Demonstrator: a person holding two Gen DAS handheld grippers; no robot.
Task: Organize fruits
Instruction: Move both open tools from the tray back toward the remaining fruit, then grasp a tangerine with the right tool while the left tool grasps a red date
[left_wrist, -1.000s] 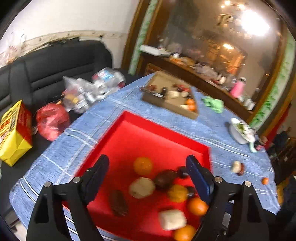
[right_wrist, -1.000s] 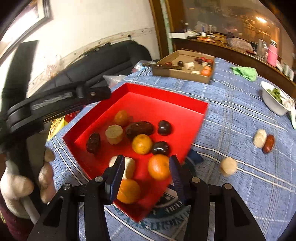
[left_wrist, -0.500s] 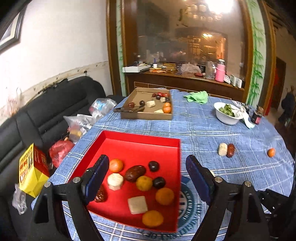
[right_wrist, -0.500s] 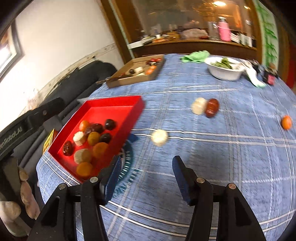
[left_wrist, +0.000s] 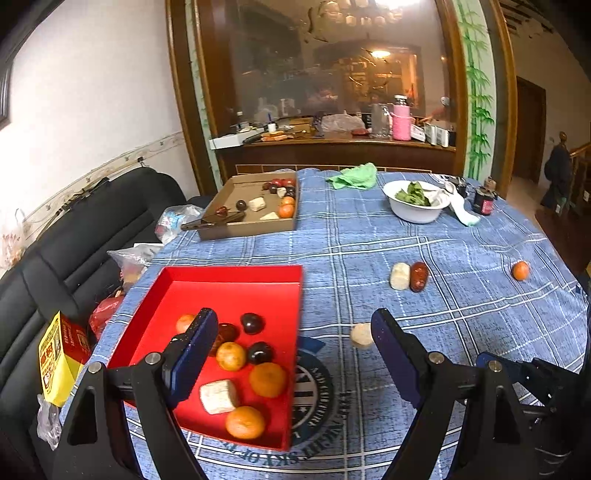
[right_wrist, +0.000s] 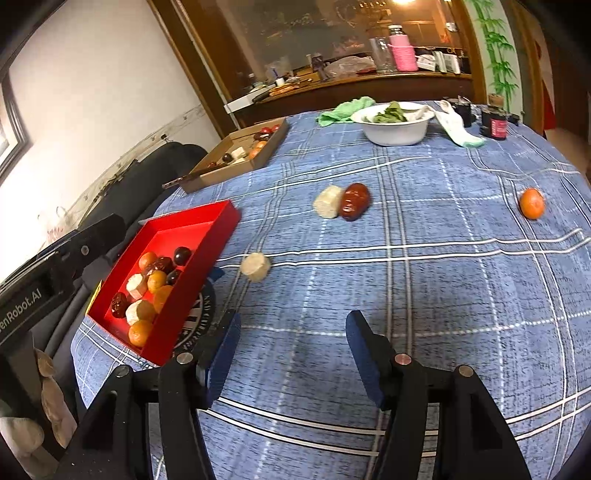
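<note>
While the black sofa (left_wrist: 74, 236) and a yellow box (left_wrist: 61, 363) fill the far left of the left wrist view, the red tray (left_wrist: 236, 282) sits on the left part of the blue plaid tablecloth (left_wrist: 369, 251), holding oranges, dark fruits and pale chunks — one orange (left_wrist: 245, 422) lies nearest its front wall, with a pale chunk (left_wrist: 218, 396) just behind it. The left gripper (left_wrist: 291, 354) hangs with its jaws spread wide and nothing between them, its left finger over the tray and its right finger over bare cloth. Behind the tray, a cardboard box (left_wrist: 255, 221) holds more fruit pieces. Just right of the tray a loose pale chunk (right_wrist: 255, 266) lies alone on the cloth. Farther right and back, another pale piece (right_wrist: 327, 202) touches a red date (right_wrist: 355, 201). The right gripper (right_wrist: 291, 352) hovers over empty cloth near the table's front edge — jaws wide apart, gripping nothing. Beyond the date stand a white bowl (right_wrist: 393, 129) of greens and a green cloth (right_wrist: 345, 110) beside it. Far to the right, a lone orange (right_wrist: 532, 203) rests well apart from the other loose fruit.
</note>
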